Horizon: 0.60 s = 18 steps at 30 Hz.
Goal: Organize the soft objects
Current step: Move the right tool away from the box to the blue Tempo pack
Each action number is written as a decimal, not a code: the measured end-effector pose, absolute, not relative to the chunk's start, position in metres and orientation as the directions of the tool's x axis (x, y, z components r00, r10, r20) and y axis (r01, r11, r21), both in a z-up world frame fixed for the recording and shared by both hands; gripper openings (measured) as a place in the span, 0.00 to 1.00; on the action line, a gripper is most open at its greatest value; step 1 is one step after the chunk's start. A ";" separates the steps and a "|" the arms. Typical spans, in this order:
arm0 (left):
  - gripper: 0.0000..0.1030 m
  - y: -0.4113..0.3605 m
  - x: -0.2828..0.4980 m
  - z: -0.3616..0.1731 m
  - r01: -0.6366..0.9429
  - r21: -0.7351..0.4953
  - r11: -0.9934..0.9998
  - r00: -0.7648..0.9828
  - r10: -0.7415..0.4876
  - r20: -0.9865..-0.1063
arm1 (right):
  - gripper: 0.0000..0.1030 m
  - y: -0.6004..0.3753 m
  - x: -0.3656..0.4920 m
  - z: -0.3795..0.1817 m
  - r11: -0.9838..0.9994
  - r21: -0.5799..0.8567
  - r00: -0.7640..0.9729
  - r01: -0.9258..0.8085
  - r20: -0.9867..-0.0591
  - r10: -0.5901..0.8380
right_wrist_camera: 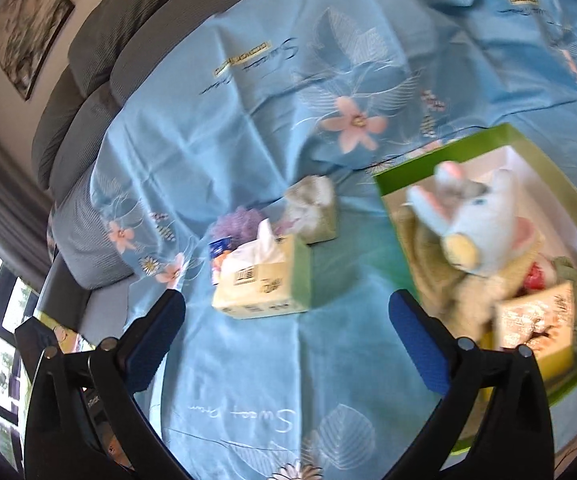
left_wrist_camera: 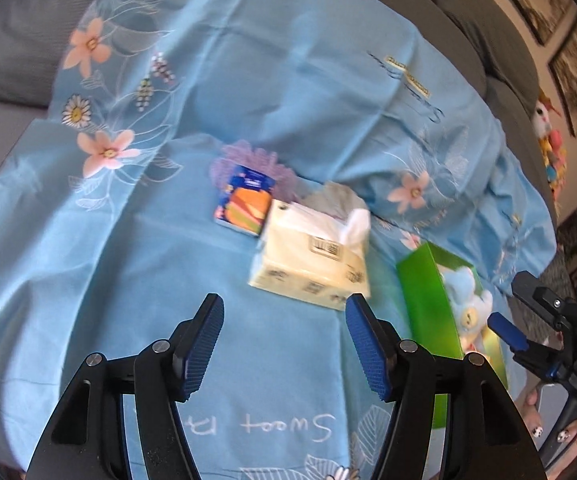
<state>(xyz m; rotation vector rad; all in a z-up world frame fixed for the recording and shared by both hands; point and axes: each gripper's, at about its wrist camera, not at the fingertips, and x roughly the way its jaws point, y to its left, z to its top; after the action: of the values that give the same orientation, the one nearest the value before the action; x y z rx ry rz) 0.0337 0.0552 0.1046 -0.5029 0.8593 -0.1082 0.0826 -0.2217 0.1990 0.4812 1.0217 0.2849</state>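
Note:
A cream tissue pack [left_wrist_camera: 312, 260] lies on the blue floral sheet [left_wrist_camera: 128, 240], just beyond my open, empty left gripper [left_wrist_camera: 284, 312]. Behind it lie a small blue-and-orange tissue packet [left_wrist_camera: 244, 204], a purple mesh puff [left_wrist_camera: 248, 160] and a grey bundle [left_wrist_camera: 336, 196]. A green box [left_wrist_camera: 428, 300] at the right holds a light-blue plush toy [left_wrist_camera: 468, 304]. In the right wrist view my right gripper [right_wrist_camera: 288, 312] is open and empty, in front of the tissue pack [right_wrist_camera: 264, 280]. The green box [right_wrist_camera: 440, 160] holds the plush [right_wrist_camera: 476, 232], cloths and a packet [right_wrist_camera: 536, 316].
The sheet [right_wrist_camera: 248, 120] covers a grey sofa with cushions [right_wrist_camera: 96, 60] behind. Framed pictures [right_wrist_camera: 24, 32] hang on the wall. A colourful toy [left_wrist_camera: 552, 140] sits at the sofa's far right end. My right gripper [left_wrist_camera: 528, 332] shows at the right of the left wrist view.

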 end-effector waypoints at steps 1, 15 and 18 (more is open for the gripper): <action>0.62 0.060 0.036 0.103 -0.117 -0.473 0.873 0.657 -0.289 -0.696 | 0.99 -0.213 0.088 0.199 0.856 0.516 0.483 -0.027 -0.743 0.463; 0.52 0.094 0.119 0.081 -0.108 -0.514 0.851 0.666 -0.322 -0.673 | 0.55 -0.084 0.197 0.147 0.830 0.546 0.235 -0.116 -0.796 0.557; 0.51 0.093 0.138 0.068 -0.111 -0.507 0.855 0.644 -0.327 -0.692 | 0.55 -0.066 0.218 0.132 0.827 0.549 0.180 -0.122 -0.807 0.563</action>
<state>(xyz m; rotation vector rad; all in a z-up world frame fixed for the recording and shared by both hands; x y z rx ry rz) 0.1384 0.0929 0.0685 -0.5485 0.8737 -0.1302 0.2176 -0.0662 0.1316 0.4036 1.3089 0.5024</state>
